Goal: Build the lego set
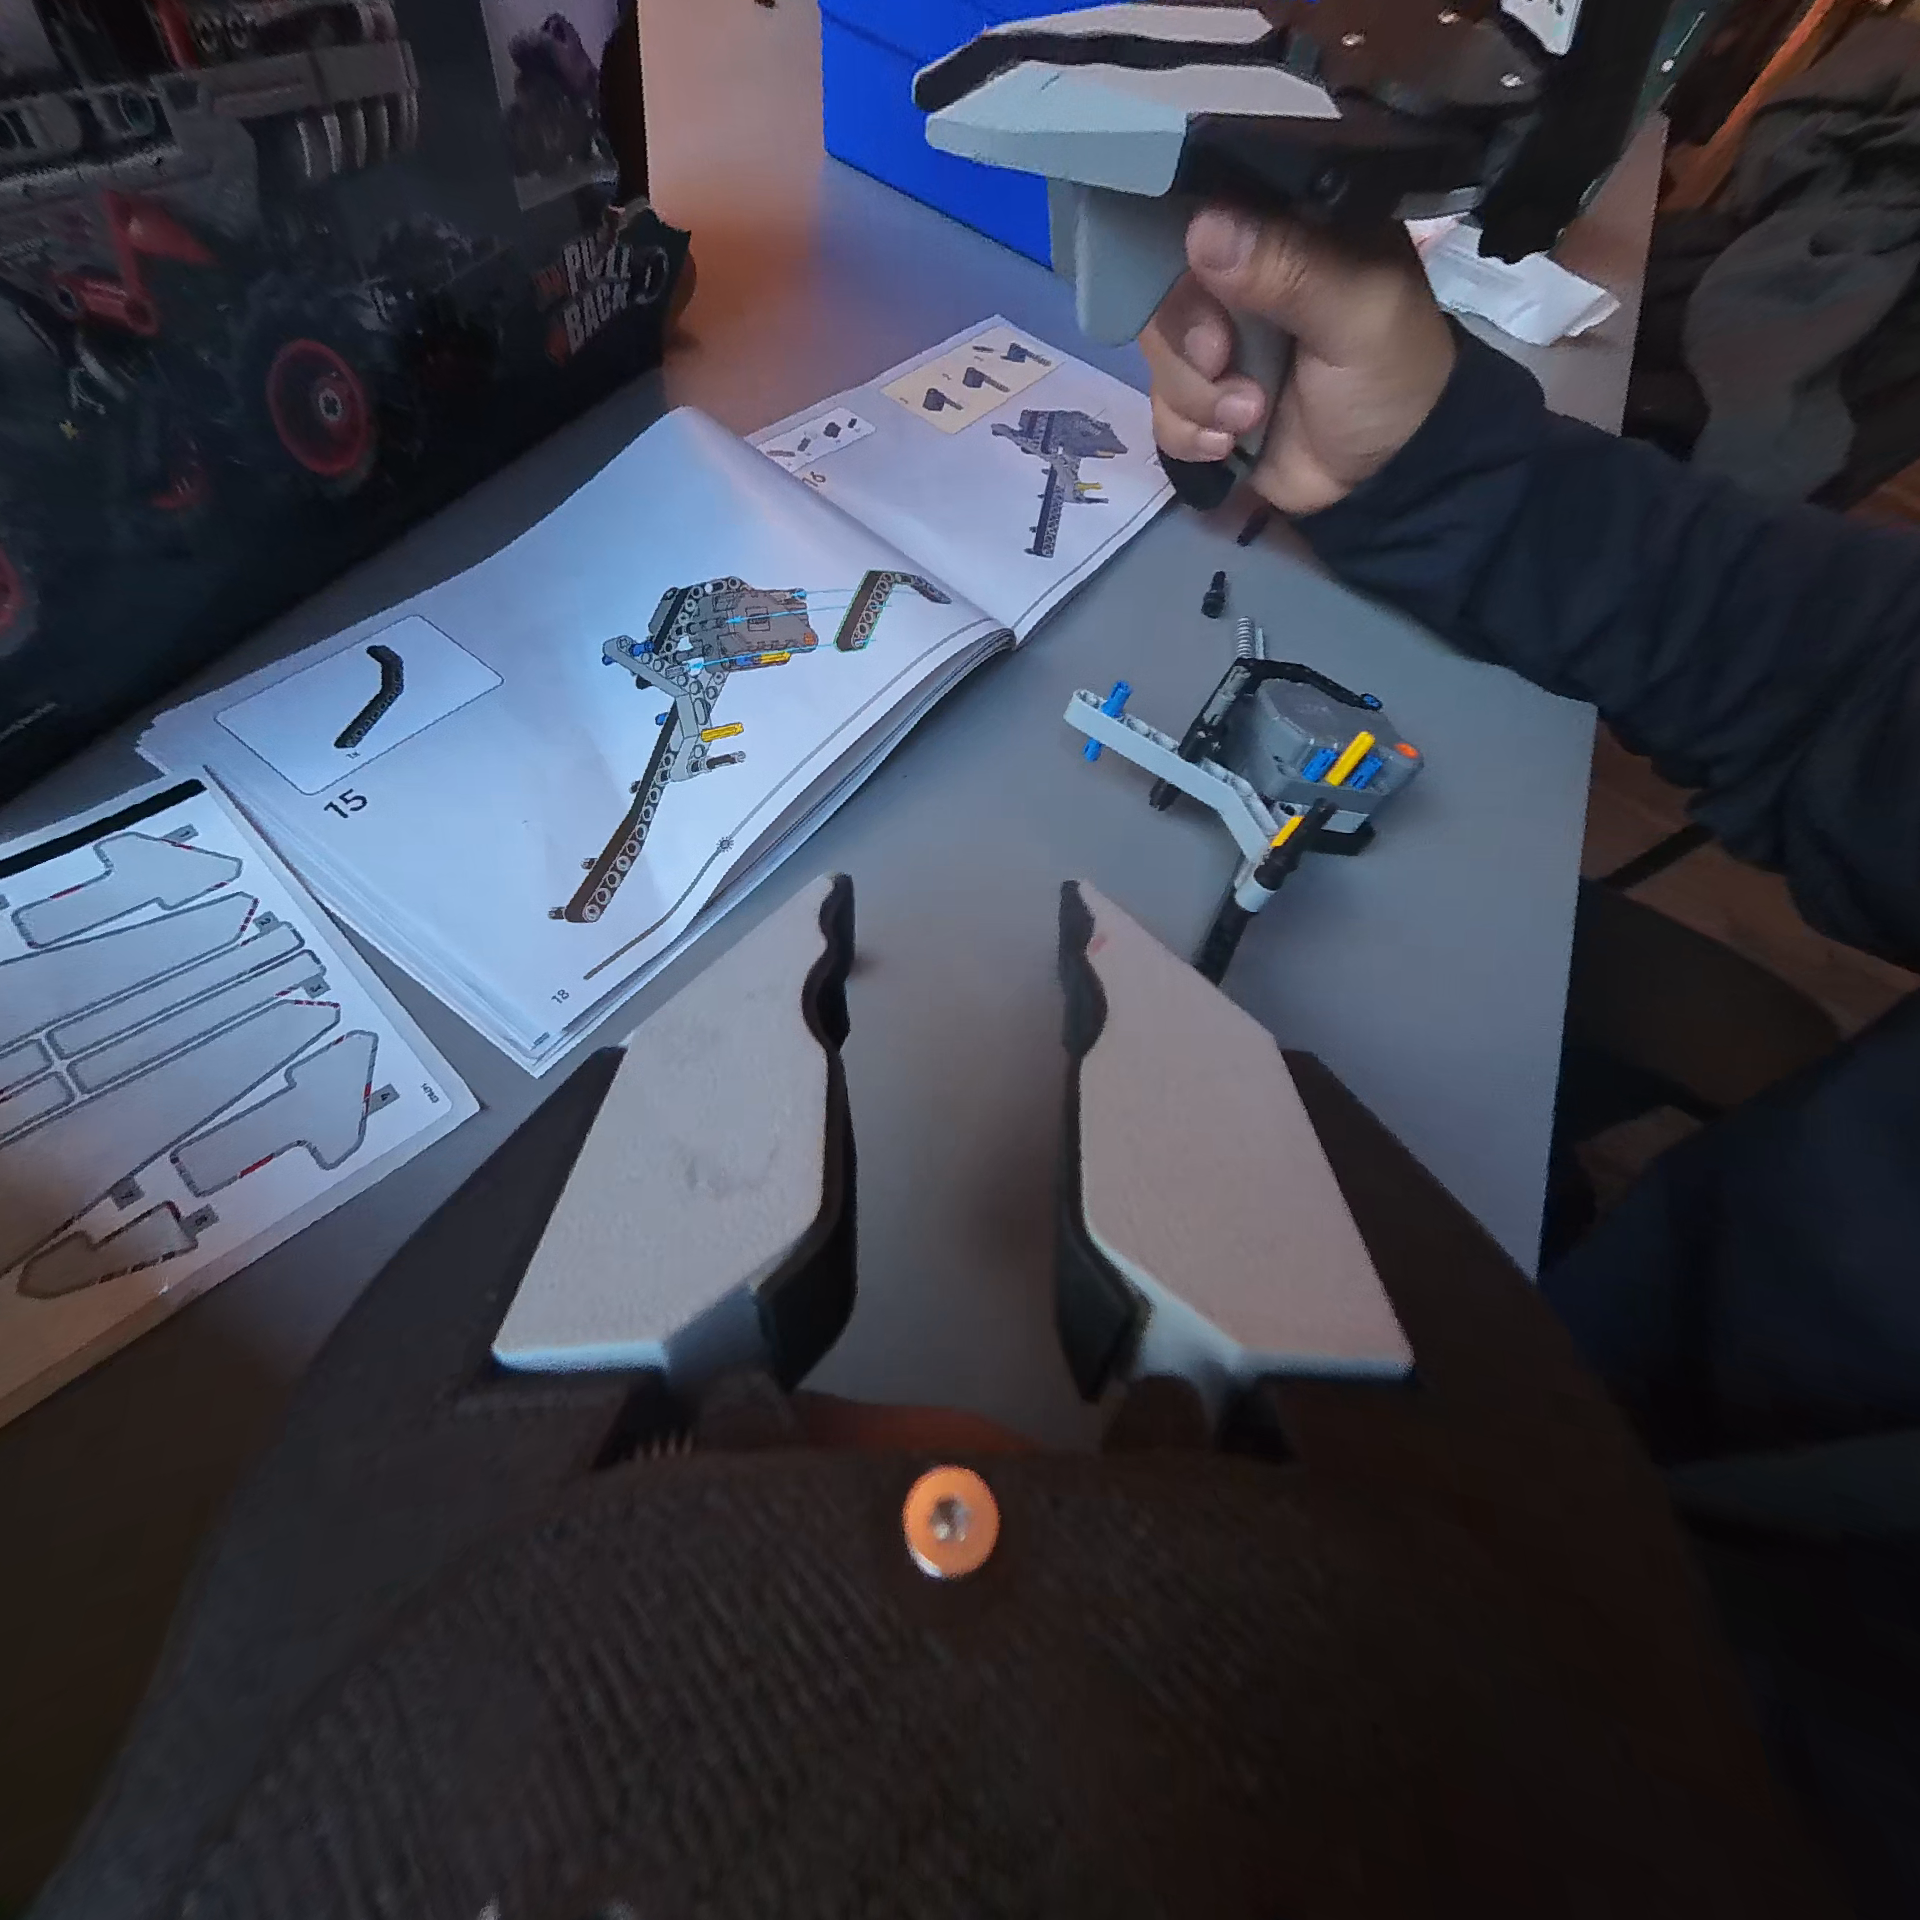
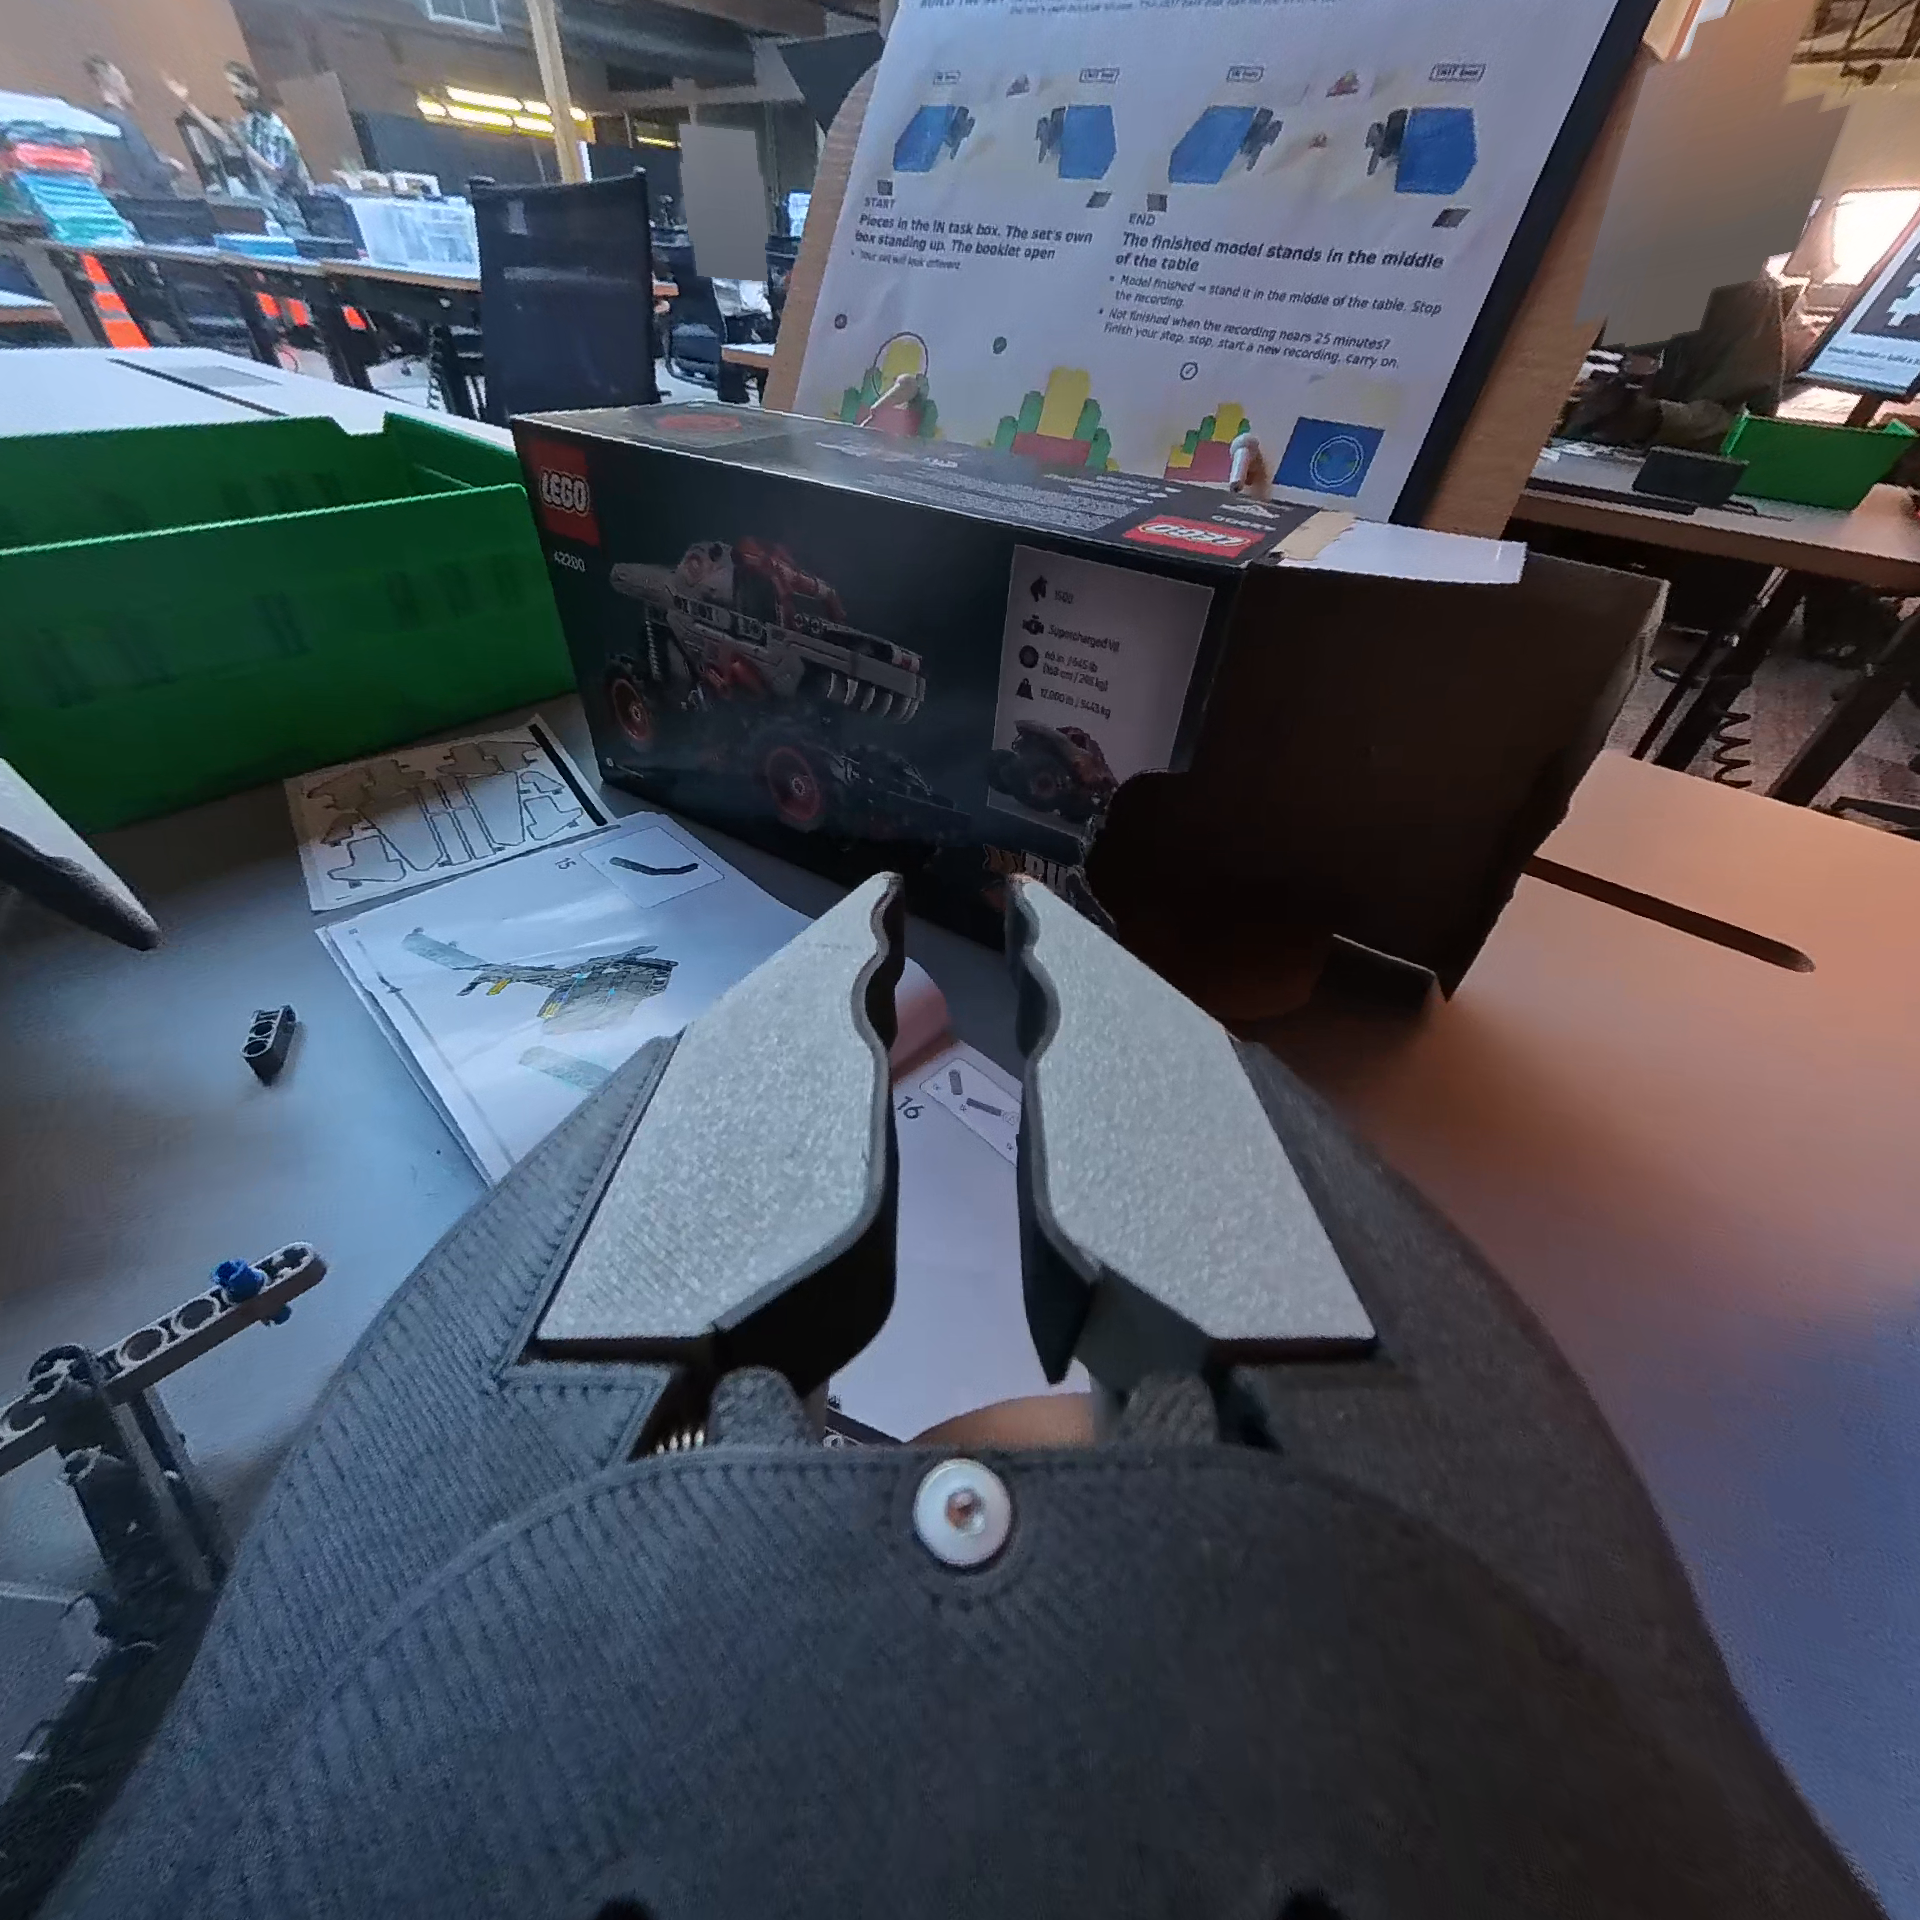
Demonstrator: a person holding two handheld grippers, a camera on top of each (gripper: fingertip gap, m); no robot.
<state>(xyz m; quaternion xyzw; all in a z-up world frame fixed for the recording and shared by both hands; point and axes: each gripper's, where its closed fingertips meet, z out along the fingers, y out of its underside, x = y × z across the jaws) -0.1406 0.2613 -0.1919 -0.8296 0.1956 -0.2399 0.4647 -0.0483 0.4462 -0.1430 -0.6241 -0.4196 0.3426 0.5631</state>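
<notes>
We see dim, cool light in the left wrist view, with an orange cast on the table at the far side. The right wrist view is brighter, lit by ceiling strip lamps far behind. Both views bend and smear toward the edges.

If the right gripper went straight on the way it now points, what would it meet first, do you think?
Probably the dark set box standing behind the open booklet. The right gripper, open and empty, points over the booklet's pages at the box's lower front, though depth is hard to judge.
</notes>
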